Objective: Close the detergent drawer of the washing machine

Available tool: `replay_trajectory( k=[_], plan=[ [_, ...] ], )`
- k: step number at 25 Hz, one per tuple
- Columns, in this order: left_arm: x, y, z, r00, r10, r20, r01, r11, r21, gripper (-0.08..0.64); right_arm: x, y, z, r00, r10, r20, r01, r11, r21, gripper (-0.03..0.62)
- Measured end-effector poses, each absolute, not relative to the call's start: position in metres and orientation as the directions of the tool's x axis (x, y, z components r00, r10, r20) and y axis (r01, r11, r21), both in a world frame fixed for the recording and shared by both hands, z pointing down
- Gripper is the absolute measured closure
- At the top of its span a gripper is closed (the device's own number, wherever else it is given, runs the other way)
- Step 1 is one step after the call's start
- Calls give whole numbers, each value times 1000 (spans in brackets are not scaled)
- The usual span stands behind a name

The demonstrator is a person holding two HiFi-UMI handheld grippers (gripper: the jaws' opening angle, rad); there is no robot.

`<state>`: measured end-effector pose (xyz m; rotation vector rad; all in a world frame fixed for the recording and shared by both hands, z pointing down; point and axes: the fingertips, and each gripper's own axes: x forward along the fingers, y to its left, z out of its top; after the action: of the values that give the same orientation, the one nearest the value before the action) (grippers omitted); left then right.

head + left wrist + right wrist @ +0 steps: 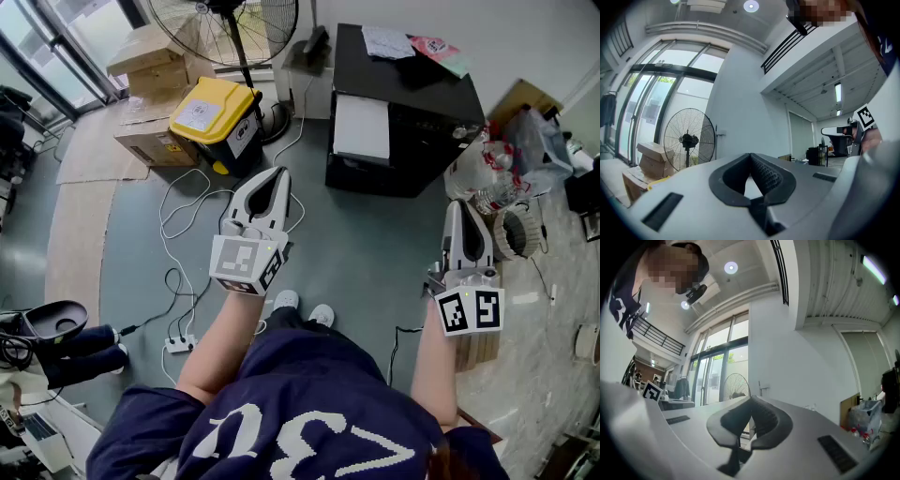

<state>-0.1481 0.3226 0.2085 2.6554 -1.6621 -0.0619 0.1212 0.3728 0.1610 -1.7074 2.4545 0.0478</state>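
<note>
Both arms held out forward, roughly level. My left claw point(269, 178) closed, empty. My right claw point(468, 212) closed, empty.

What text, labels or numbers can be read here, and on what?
Shirt: large white print, one figure looks like "3"; the rest is folded and cut off, unreadable.
Yellow bin: white label on lid, too small to read.
Cardboard box: sticker, too small to read.
Papers on the black cabinet: print too small to read.
Marker cubes: square code patterns only, no words.
</note>
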Motion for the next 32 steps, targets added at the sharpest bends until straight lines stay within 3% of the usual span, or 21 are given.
replay_trajectory(
  k=[17,32],
  plan=[
    [-143,295,220,434,-901,-11,-901,-434,23,541,125,344,169,-364,-916,-169,-915,385,-118,578],
    [-155,109,225,512,-858,-23,-858,-513,14,541,100,187,159,-283,-941,-185,-948,304,-95,577]
  ],
)
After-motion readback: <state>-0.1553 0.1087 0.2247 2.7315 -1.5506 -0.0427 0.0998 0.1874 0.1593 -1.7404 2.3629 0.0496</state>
